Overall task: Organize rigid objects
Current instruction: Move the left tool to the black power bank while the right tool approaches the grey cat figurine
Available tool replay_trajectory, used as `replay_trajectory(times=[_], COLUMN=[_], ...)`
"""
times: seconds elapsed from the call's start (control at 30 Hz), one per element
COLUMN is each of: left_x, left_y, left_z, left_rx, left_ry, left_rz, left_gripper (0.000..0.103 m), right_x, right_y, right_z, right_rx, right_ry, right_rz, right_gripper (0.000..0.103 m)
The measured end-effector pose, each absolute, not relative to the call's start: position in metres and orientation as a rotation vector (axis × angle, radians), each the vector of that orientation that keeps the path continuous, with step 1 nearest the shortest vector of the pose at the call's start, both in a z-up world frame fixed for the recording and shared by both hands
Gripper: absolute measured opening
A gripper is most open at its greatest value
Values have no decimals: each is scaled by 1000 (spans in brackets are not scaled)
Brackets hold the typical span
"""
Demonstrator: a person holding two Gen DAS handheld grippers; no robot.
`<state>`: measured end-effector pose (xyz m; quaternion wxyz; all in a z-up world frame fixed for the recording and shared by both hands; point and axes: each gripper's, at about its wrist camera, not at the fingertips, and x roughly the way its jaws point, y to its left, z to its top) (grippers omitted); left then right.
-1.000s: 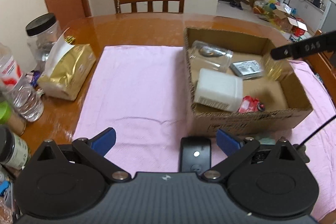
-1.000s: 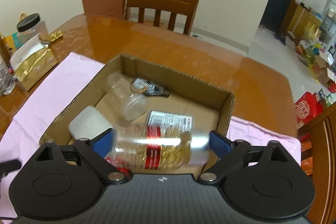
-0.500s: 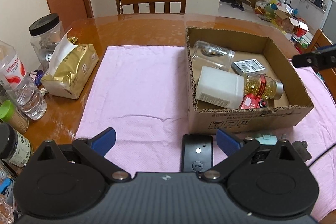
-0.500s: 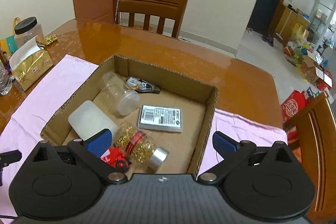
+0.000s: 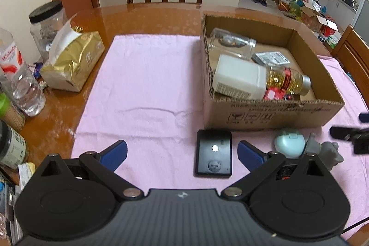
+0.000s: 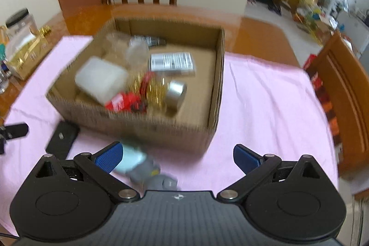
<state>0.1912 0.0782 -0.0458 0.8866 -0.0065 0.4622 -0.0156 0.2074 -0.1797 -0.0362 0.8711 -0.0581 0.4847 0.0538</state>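
A pink cloth [image 5: 147,84] covers the table; on it stands a cardboard box [image 5: 272,114] holding a white container [image 5: 239,76], a clear jar [image 5: 230,43] and a bottle of gold beads [image 5: 288,80]; a black device [image 5: 214,155], a mint case [image 5: 289,142] and a grey figure [image 5: 327,151] lie just before the box; the left gripper [image 5: 182,151] and right gripper [image 6: 177,156] both gape wide, holding nothing.

Both grippers are ribbed black plastic with blue fingers [image 5: 114,153], silver screws and round discs.

Left gripper [image 5: 182,152] and right gripper [image 6: 176,157] — both spread wide, holding nothing.
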Motion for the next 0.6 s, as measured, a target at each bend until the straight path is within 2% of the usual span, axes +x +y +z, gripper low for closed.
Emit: replay_trajectory(times=[0.3,0.6], left_x=[187,191], left_y=[74,65], left_z=[-63,-69], left_rx=[6,18], left_ry=[1012,1031], left_rz=[-56,-101], left_gripper=[101,101], right_x=[188,171], right_y=[-188,-224], right_z=[-75,-82], right_rx=[-82,-28], right_ry=[1116,1159], right_rz=[30,-74], right_gripper=[103,103])
